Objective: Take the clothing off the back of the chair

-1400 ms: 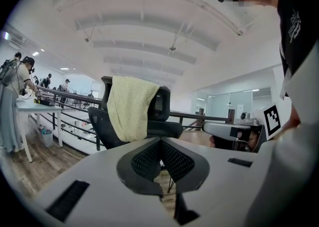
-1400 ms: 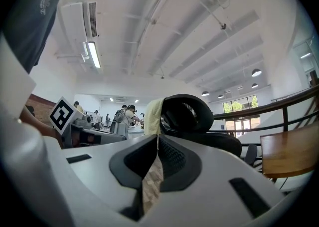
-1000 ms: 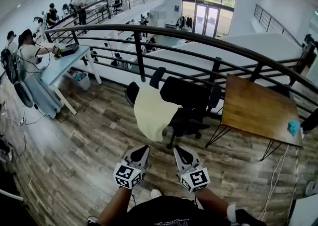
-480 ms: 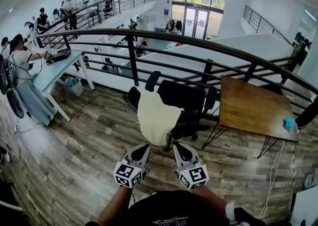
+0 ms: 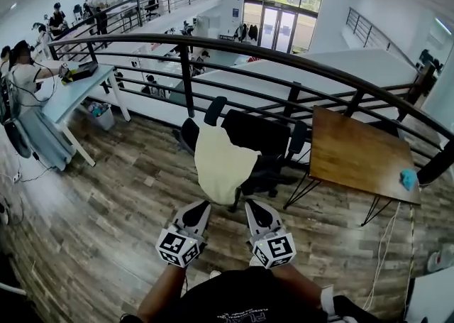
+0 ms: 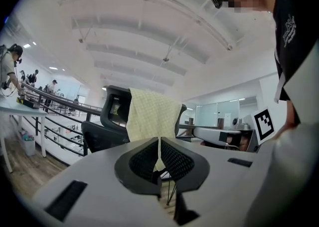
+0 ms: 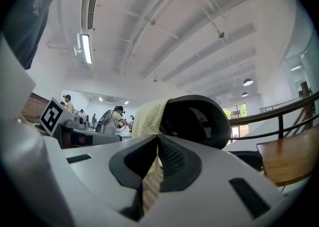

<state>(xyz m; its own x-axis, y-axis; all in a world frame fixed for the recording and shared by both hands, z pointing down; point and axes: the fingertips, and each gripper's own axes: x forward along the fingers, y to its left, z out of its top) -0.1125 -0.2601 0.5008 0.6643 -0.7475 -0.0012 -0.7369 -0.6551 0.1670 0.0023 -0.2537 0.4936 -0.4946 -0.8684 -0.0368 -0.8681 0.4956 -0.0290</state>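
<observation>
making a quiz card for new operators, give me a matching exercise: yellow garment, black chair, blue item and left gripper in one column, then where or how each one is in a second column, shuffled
Column one:
1. yellow garment
2. black chair
3. blue item
4. left gripper

Column two:
A. on the wooden table, near its right edge
B. jaws together, nothing held
C. draped over the chair's back
D. standing by the railing, left of the table

Pairs: 1-C; 2-D; 3-A; 4-B
</observation>
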